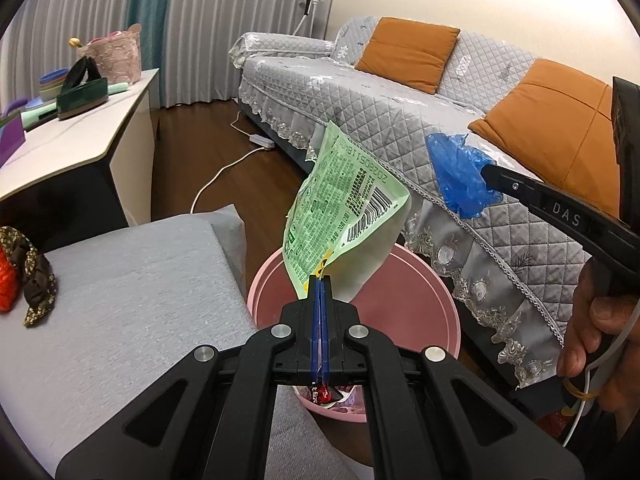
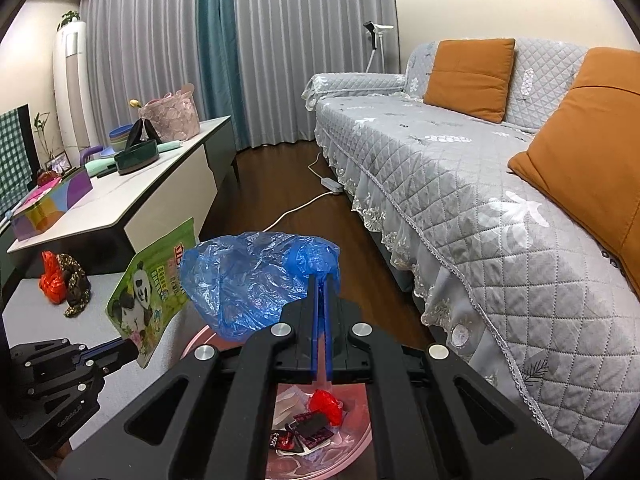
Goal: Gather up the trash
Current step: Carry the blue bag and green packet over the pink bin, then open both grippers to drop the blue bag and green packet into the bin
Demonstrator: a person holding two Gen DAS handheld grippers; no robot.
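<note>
My left gripper (image 1: 320, 280) is shut on the lower corner of a green snack wrapper (image 1: 344, 204), which stands up over the pink bin (image 1: 416, 304). The same green wrapper (image 2: 154, 284), with a panda printed on it, shows at the lower left of the right wrist view, with the left gripper (image 2: 130, 346) holding it. My right gripper (image 2: 320, 280) is shut on a crumpled blue plastic bag (image 2: 252, 276) above the pink bin (image 2: 352, 440). That blue bag (image 1: 460, 176) and the right gripper (image 1: 486, 170) also appear at the right of the left wrist view. Red and dark wrappers (image 2: 316, 420) lie inside the bin.
A grey ottoman (image 1: 132, 312) sits left of the bin with a red and brown bundle (image 1: 24, 272) on it. The grey quilted sofa (image 2: 460, 184) with orange cushions (image 2: 468, 76) runs along the right. A white table (image 2: 152, 188) with boxes stands left; a power cord (image 2: 296, 208) crosses the floor.
</note>
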